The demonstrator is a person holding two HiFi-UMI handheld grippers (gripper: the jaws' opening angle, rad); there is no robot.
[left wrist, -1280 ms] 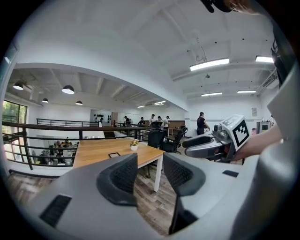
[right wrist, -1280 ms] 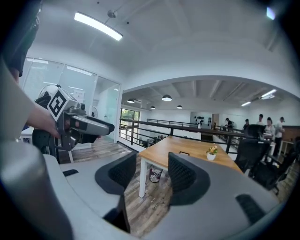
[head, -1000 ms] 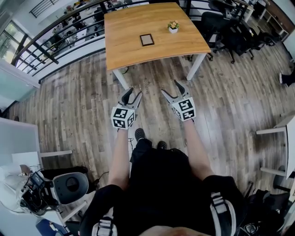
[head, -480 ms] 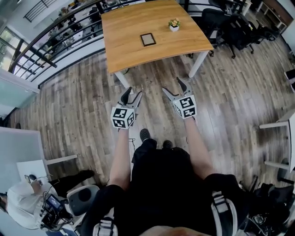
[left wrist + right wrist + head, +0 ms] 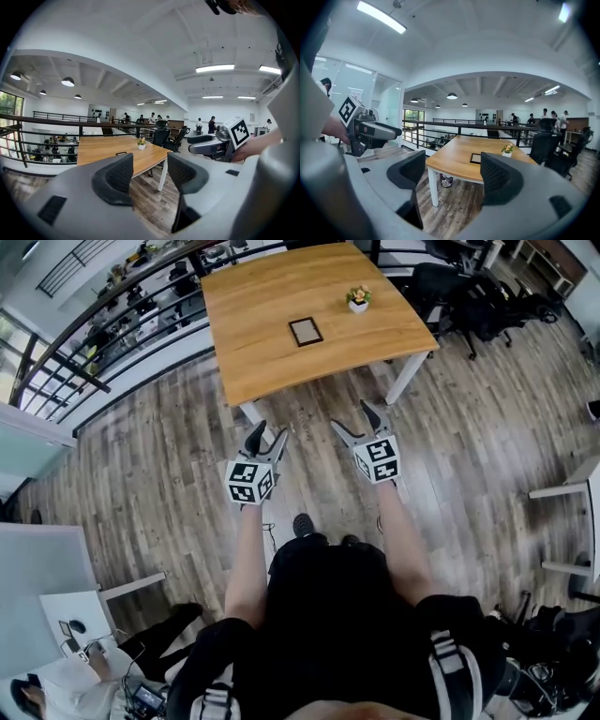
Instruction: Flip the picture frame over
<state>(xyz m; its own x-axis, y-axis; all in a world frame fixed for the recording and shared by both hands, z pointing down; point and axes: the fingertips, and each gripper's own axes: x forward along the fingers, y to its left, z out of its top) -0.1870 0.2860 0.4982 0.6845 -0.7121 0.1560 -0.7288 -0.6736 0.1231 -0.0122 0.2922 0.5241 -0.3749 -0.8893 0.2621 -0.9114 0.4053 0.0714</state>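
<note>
Wooden desk [image 5: 248, 352] stands well ahead of both tools. The dark picture frame [image 5: 305, 331] lies flat near its middle, far beyond the fingertips, with a small potted plant [image 5: 357, 299] past it to the right. The step in hand looks like the approach. The left tool [image 5: 268, 434] and right tool [image 5: 353, 420] are empty, their jaws having just opened wide. The next move calls for reaching the desk's near edge; the plank floor [image 5: 169, 474] ahead gives room, while the office chairs [image 5: 450, 292] crowd the far right.

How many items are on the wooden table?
2: a picture frame lying near the middle; a small potted plant beyond it, to its right. Nothing else shows.
</note>
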